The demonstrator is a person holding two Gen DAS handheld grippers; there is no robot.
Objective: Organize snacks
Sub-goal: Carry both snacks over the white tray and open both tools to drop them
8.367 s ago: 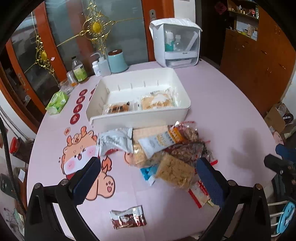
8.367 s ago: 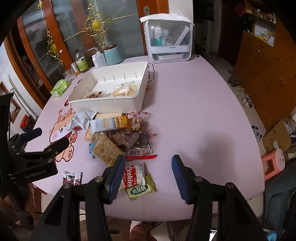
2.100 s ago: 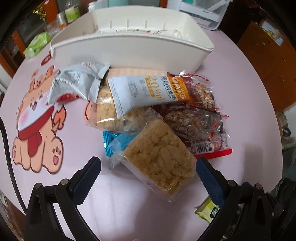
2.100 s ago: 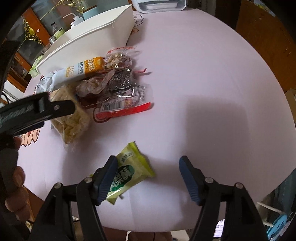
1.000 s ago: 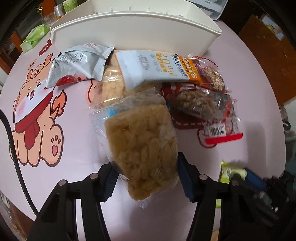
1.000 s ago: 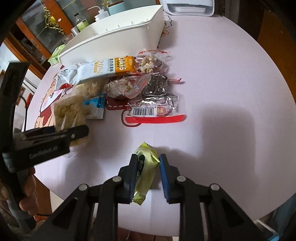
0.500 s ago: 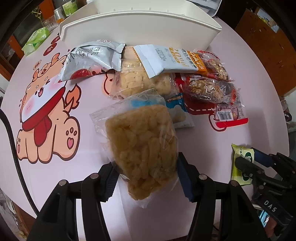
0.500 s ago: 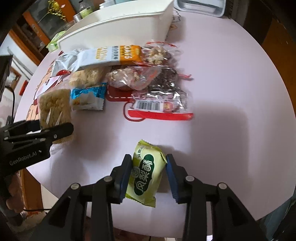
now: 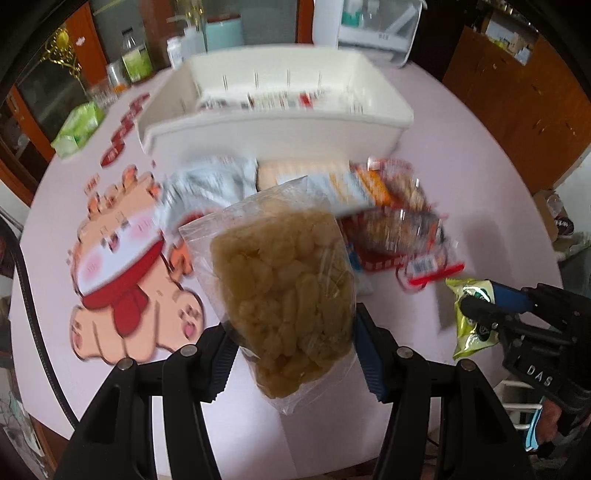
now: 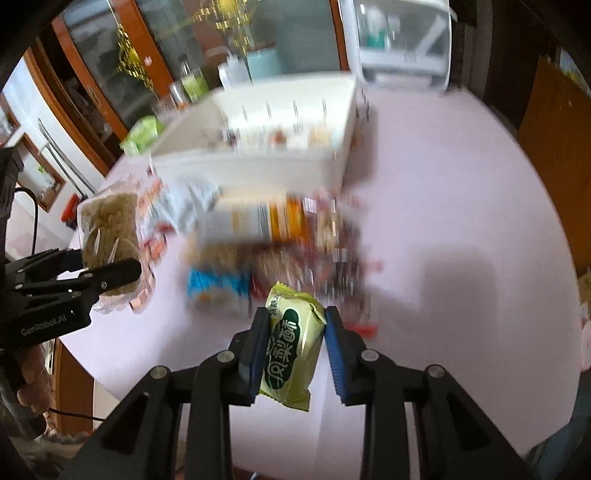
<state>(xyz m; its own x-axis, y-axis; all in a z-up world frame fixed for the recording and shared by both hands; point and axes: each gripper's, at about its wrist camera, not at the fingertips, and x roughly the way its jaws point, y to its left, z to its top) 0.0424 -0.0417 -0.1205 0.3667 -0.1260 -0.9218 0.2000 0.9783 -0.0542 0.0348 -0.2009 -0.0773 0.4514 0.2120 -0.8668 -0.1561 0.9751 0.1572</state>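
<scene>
The left gripper (image 9: 291, 356) is clamped on a clear bag of puffed rice crackers (image 9: 284, 291), held clear of the desk at the centre of its frame; the right gripper (image 10: 295, 347), whose jaws have just been closing, pinches a green pineapple-cake packet (image 10: 293, 343) low in its own view. The step in hand looks like carrying both to the white bin (image 9: 369, 122) in the upper middle. Done well, each load should clear the near wall before release, and the brittle crackers should be set down flat rather than dropped. The remaining snack pile (image 9: 369, 206) lies just in front of the bin on the pink desk (image 9: 480, 166), which bears a cartoon animal print (image 9: 122, 280) at the left. Bottles (image 9: 136, 59) and a white appliance (image 9: 380, 22) stand at the far edge, against wooden cabinets.
</scene>
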